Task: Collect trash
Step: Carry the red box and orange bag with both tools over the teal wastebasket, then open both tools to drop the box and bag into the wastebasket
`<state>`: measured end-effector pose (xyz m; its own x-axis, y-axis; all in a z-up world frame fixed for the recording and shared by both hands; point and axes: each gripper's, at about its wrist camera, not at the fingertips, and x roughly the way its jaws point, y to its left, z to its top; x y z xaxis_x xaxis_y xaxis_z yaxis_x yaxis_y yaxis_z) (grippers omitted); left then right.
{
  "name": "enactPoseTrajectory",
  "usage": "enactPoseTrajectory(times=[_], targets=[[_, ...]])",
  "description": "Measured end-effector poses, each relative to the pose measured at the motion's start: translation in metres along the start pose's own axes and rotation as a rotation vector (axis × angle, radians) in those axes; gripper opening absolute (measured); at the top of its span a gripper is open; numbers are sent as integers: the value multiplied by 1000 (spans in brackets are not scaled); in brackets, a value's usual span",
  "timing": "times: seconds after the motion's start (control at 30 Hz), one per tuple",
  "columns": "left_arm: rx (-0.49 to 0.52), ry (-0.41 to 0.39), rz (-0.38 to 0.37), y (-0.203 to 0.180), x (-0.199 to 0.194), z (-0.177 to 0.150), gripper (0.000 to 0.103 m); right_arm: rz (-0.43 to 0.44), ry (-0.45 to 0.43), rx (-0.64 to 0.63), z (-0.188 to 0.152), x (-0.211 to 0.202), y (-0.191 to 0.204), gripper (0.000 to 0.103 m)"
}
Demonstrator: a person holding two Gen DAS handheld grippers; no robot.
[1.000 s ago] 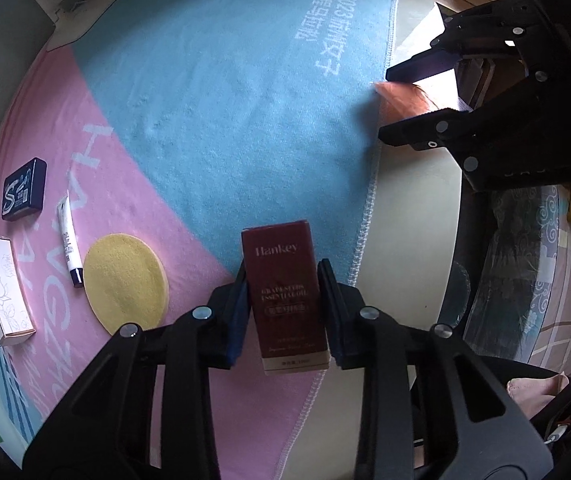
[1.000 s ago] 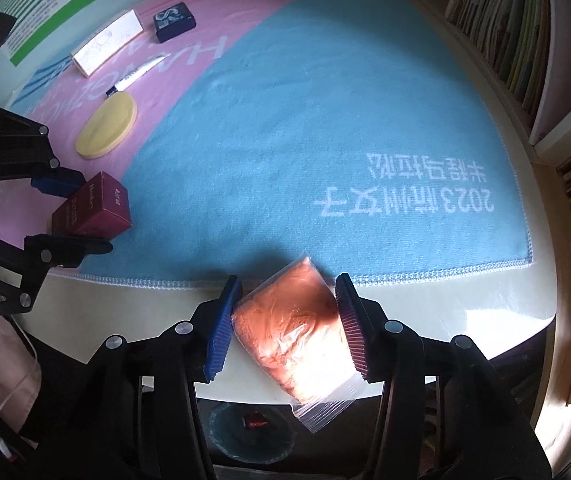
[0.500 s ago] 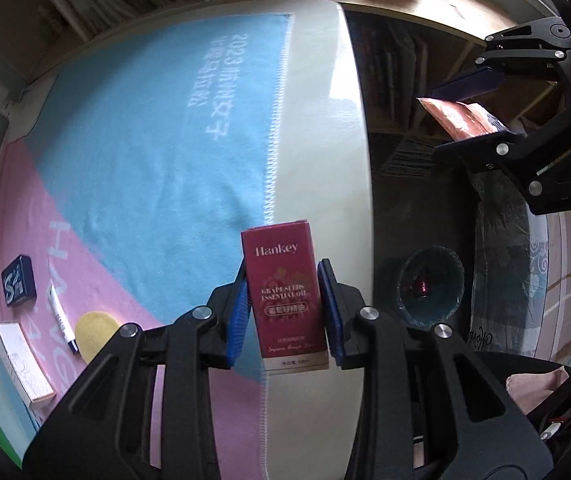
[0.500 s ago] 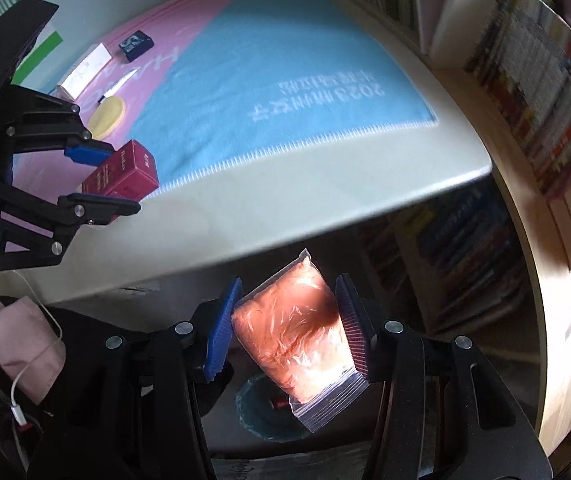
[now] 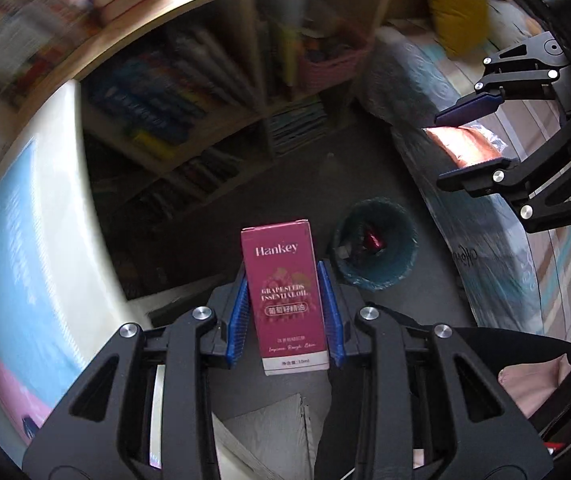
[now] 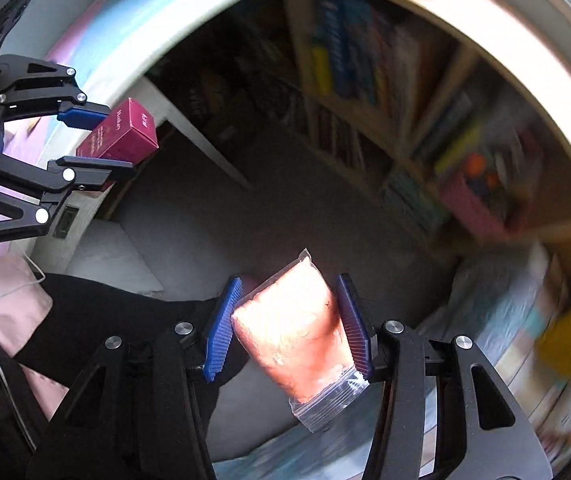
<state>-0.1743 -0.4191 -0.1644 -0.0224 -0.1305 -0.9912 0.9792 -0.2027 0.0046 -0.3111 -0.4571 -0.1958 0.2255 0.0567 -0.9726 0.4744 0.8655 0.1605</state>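
Presently: left gripper [image 5: 283, 304] clamped on maroon carton [image 5: 285, 294], right gripper [image 6: 291, 328] on orange pouch [image 6: 297, 332], both above floor near bin [image 5: 375, 254]. Risk: early release misses the rim.

I am in a lived-in room of a home, a study or bedroom by the look of it. A pale wooden bookcase [image 5: 253, 92] fills the wall ahead of me, its compartments crammed with books standing upright and stacked flat, and a pink basket [image 5: 325, 66] of odds and ends sits in one cubby. Beside me the worktop [image 5: 73, 208] is draped with a blue and pink towel [image 5: 9, 248]. On the dark floor [image 5: 325, 168] stands a small teal wastebasket [image 5: 375, 254] with scraps inside. To my other side lies a patterned bed cover [image 5: 481, 240] with a mustard-yellow cushion [image 5: 459, 4] on it.
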Motion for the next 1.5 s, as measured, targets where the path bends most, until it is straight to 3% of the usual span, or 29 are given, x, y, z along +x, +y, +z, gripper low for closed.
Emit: enactPoseTrajectory(times=[0.37,0.97,1.0,1.03,1.07,1.1,1.43,1.5], targets=[[315,39,-69,-97,21,34,30,9,-1,303,-97,-4,-33,50],[547,116,-142,-155,37,31,31,65,-34,511,-151,3,-38,52],[563,122,-145,-158,39,32,40,68,-33,516,-152,3,-38,55],[570,121,-135,-161,39,32,65,73,-32,523,-153,4,-39,61],[571,109,-132,-162,39,32,75,77,-30,535,-154,5,-41,75],[576,104,-138,-164,38,32,80,76,-30,542,-156,6,-43,78],[602,118,-123,-166,40,30,87,62,-1,566,-165,4,-56,78],[587,119,-127,-165,40,32,87,56,-1,559,-164,3,-58,82]])
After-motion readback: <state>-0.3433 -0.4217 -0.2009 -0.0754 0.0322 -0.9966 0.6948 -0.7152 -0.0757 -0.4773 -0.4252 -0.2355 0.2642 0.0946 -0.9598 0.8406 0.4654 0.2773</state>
